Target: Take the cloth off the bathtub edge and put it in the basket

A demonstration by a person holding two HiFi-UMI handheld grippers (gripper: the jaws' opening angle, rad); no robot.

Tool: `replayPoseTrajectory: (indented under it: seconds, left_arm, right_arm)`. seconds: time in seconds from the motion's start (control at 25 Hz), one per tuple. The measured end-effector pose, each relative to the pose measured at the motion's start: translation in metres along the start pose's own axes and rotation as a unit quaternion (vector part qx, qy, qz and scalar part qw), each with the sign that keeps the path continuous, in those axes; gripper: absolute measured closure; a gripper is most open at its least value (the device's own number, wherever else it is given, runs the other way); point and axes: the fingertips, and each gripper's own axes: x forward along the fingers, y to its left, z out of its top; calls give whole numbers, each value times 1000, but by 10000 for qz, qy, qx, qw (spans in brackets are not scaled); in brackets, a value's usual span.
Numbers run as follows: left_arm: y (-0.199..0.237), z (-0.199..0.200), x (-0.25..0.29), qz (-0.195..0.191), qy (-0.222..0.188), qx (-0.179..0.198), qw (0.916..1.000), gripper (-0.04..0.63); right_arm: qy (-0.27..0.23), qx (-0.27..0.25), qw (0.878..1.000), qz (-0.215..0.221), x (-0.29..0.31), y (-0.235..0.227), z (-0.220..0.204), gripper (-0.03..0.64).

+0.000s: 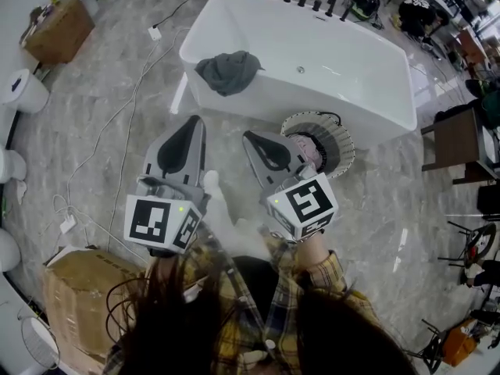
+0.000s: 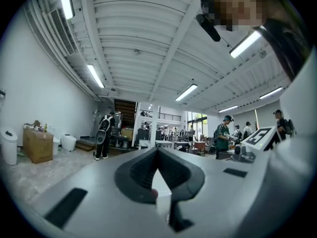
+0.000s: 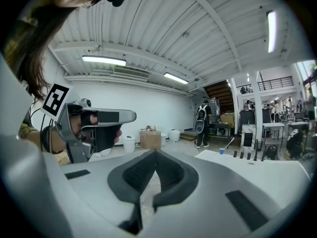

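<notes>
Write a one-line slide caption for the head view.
Both shut, the left gripper and right gripper face a bathtub with a grey cloth on its edge, basket beside it.

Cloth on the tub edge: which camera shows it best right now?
The head view: the grey cloth lies draped over the bathtub rim, fully in sight. Neither gripper view shows the cloth; the right gripper view catches only part of the bathtub.

Dark grey cloth (image 1: 228,71), crumpled in a soft heap, draped over the near left corner of the white rectangular bathtub (image 1: 336,114), partly hanging inside the rim. Round basket (image 1: 337,142) with a pale ribbed rim and thin dark handle, upright on the marbled floor just beside the tub's near wall, apart from the cloth; something pale pink inside.
</notes>
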Motion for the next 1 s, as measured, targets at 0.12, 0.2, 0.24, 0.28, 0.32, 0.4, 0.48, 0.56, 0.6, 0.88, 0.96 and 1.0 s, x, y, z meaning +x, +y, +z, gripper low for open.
replayPoseTrajectory:
  seconds: [0.12, 0.2, 0.24, 0.28, 0.32, 0.4, 0.48, 0.56, 0.6, 0.88, 0.96, 1.0]
  left_arm:
    - [21, 1, 24, -64, 23, -21, 10000, 578]
    - [36, 1, 41, -122, 40, -25, 9999, 578]
    - [45, 2, 50, -145, 42, -33, 9999, 578]
    - [53, 3, 59, -164, 41, -39, 9998, 578]
    - [62, 4, 68, -183, 41, -40, 9998, 578]
    - [82, 5, 87, -232, 50, -39, 9997, 578]
    - [102, 6, 104, -294, 60, -66, 9995, 578]
    - [122, 7, 121, -359, 59, -93, 9993, 578]
    - [130, 7, 129, -393, 60, -95, 9992, 578]
    - [180, 2, 170, -660, 85, -85, 9977, 578]
    - [191, 1, 176, -732, 91, -80, 9972, 578]
    - [196, 1, 179, -762, 91, -92, 9970, 578]
  right_arm:
    - [75, -9, 10000, -5, 28, -13, 2, 601]
    - [104, 9, 9999, 9, 51, -21, 5, 601]
    - [123, 10, 9999, 8, 63, -26, 6, 601]
    - [146, 6, 9999, -3, 75, -32, 7, 601]
    - [164, 2, 9999, -24, 86, -38, 7, 601]
    - [188, -3, 9998, -82, 110, -50, 10, 601]
    - [209, 10, 9997, -141, 135, -60, 15, 601]
    - [218, 13, 9996, -192, 158, -69, 20, 601]
    - [227, 6, 9995, -219, 169, -73, 23, 601]
    - [328, 125, 9985, -430, 228, -95, 19, 601]
    - [336, 167, 9980, -518, 240, -99, 18, 601]
    - [337, 186, 9977, -563, 246, -100, 18, 601]
